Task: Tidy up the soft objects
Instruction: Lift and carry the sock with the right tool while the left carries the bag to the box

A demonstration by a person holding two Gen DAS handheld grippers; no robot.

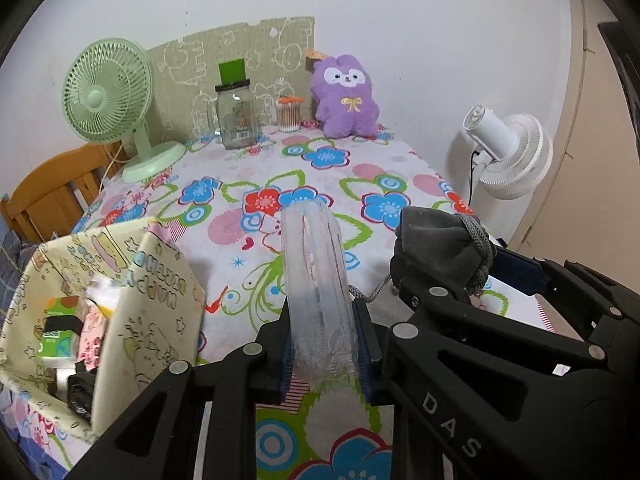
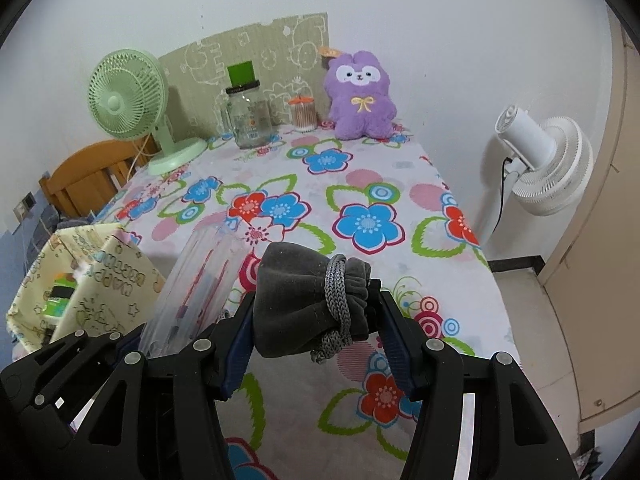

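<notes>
My left gripper (image 1: 326, 344) is shut on a clear plastic pouch (image 1: 316, 280) that stands up between its blue pads above the flowered table; the pouch (image 2: 192, 284) shows again at the left of the right wrist view. My right gripper (image 2: 316, 320) is shut on a grey drawstring bag (image 2: 304, 304) with a braided cord wound round its neck. That bag (image 1: 436, 244) also appears to the right of the pouch in the left wrist view. A purple plush toy (image 1: 346, 96) sits upright at the table's far edge against the wall.
A cream fabric box (image 1: 132, 300) with small packets inside stands at the left edge of the table (image 1: 360, 184). At the back stand a green fan (image 1: 108, 96), a glass jar (image 1: 236, 120) and a cotton-swab tub (image 1: 289, 116). A white fan (image 1: 512, 152) stands beyond the right edge.
</notes>
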